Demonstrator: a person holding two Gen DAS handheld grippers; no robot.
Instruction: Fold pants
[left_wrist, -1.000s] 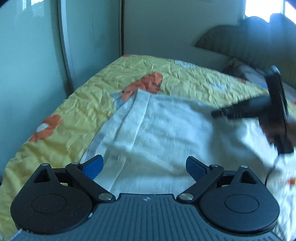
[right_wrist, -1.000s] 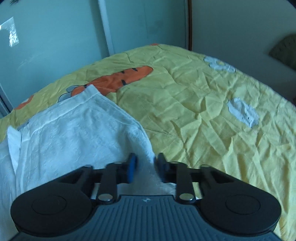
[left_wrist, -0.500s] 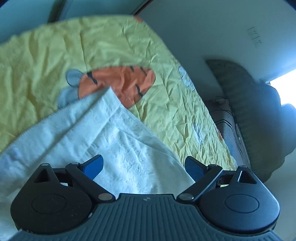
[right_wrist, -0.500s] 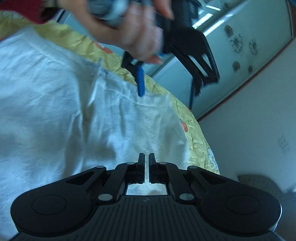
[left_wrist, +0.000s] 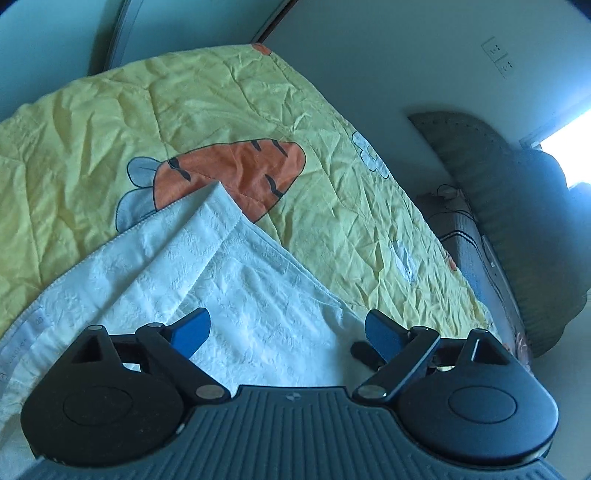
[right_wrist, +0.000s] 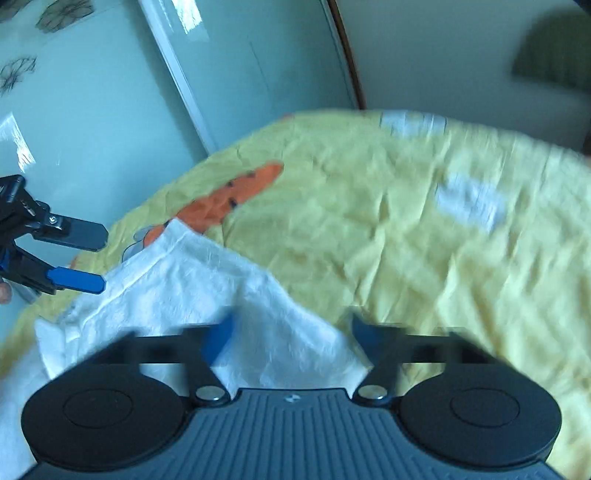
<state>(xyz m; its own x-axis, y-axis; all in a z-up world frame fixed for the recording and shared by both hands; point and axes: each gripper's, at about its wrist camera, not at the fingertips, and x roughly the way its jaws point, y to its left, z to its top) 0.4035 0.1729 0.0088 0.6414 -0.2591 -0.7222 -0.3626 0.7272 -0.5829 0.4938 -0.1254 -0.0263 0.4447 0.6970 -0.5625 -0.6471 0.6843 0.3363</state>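
Note:
White textured pants (left_wrist: 229, 280) lie on a yellow bedspread (left_wrist: 258, 92), one hemmed corner resting on its orange carrot print (left_wrist: 236, 166). My left gripper (left_wrist: 286, 325) hovers over the cloth, its blue-padded jaws wide and still opening, with nothing pinched. In the right wrist view, which is blurred by motion, the pants (right_wrist: 207, 280) run from lower left toward the middle. My right gripper (right_wrist: 291, 325) is opening over their right edge; cloth shows between the jaws, but the pads stand off it. The left gripper (right_wrist: 98, 260) appears at the left edge, above the pants' far corner.
A pale glass wardrobe door (right_wrist: 92, 92) stands along the bed's far side. A dark padded headboard (left_wrist: 517, 203) and a striped pillow (left_wrist: 461, 240) lie at the bed's right end. Bare yellow bedspread (right_wrist: 406, 221) stretches right of the pants.
My right gripper, shut half a second ago, now has its jaws apart and has swung back to the pants' right edge. The left gripper rolled and slid toward the corner by the carrot.

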